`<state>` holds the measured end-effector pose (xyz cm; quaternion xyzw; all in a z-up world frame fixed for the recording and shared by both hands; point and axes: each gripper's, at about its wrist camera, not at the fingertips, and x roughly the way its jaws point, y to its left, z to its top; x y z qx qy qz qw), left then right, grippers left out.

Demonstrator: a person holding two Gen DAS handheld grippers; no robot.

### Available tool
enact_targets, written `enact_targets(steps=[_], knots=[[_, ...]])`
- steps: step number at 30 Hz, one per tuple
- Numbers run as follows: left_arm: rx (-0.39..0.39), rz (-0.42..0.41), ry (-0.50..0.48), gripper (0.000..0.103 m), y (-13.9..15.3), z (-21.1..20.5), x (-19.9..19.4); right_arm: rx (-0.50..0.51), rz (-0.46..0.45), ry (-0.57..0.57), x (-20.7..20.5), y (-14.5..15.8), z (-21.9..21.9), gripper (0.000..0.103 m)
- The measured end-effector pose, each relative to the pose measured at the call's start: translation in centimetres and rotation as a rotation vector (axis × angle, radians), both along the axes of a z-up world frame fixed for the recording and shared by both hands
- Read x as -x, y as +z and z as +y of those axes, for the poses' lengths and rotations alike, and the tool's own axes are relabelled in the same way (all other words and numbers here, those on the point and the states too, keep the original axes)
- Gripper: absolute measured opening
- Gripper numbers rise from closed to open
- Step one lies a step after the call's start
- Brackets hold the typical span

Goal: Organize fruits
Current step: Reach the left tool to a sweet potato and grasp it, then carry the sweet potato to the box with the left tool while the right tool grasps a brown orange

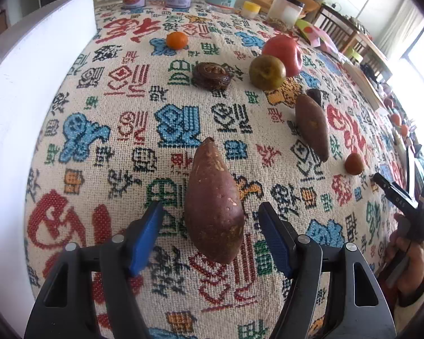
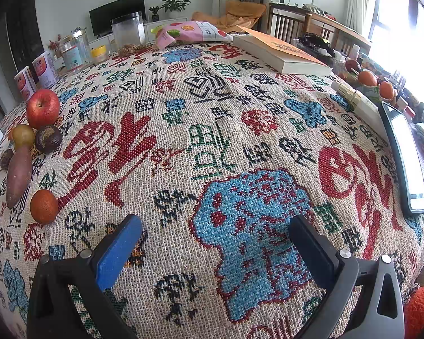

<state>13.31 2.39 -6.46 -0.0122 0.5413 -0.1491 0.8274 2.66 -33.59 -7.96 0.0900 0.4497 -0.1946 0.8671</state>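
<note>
We see the nearest sweet potato [image 1: 213, 206] lying on the patterned bench cloth [image 1: 127, 152] between our left tool's [image 1: 212, 237] parted pads, untouched, while our right tool [image 2: 214, 245] hangs agape, empty, over bare cloth.

sweet potato [image 1: 213, 203] on tablecloth [image 1: 121, 152], apple [image 1: 282, 53] behind

Sweet potato [image 1: 214, 203] lies between spread fingers [image 1: 147, 237]; untouched.
</note>
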Motion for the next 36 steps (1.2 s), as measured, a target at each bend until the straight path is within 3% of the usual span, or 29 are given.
enact_targets(steps=[2,3,6,10,15,18,21,23,27,31,36], knots=[[-0.062,-0.025,-0.011,0.060,-0.3,-0.9,0.1,-0.001,0.000,0.000,0.0,0.0,0.0,0.103],[-0.083,-0.029,-0.024,0.044,-0.5,-1.3,0.2,-0.002,-0.001,0.001,0.0,0.0,0.0,0.103],[-0.135,-0.071,-0.037,0.042,-0.6,-1.8,0.9,-0.010,-0.006,0.008,-0.2,0.0,-0.1,0.103],[-0.101,-0.084,-0.010,0.042,-0.5,-0.6,2.1,-0.032,-0.062,0.070,0.4,0.8,0.6,0.103],[-0.081,-0.094,-0.006,0.042,-0.5,0.8,3.8,-0.272,-0.162,0.360,-0.1,2.0,4.5,0.096],[-0.061,-0.101,0.009,0.042,-0.2,1.3,4.5,-0.222,-0.135,0.473,-2.1,2.0,8.1,0.084],[-0.029,-0.102,0.033,0.042,0.1,1.9,4.8,-0.188,-0.120,0.516,-4.2,1.8,10.1,0.073],[0.001,-0.103,0.048,0.042,0.6,2.3,5.1,-0.174,-0.079,0.541,-5.2,1.2,10.9,0.030],[0.094,-0.139,0.084,0.042,3.4,3.8,6.4,-0.167,-0.078,0.540,-3.7,1.9,11.3,0.030],[0.213,-0.192,0.129,0.042,8.1,6.5,7.9,-0.210,-0.117,0.590,-2.5,4.7,12.9,0.030],[0.229,-0.278,0.237,0.042,13.8,12.8,8.6,-0.318,-0.181,0.771,-4.2,10.5,20.1,0.030]])
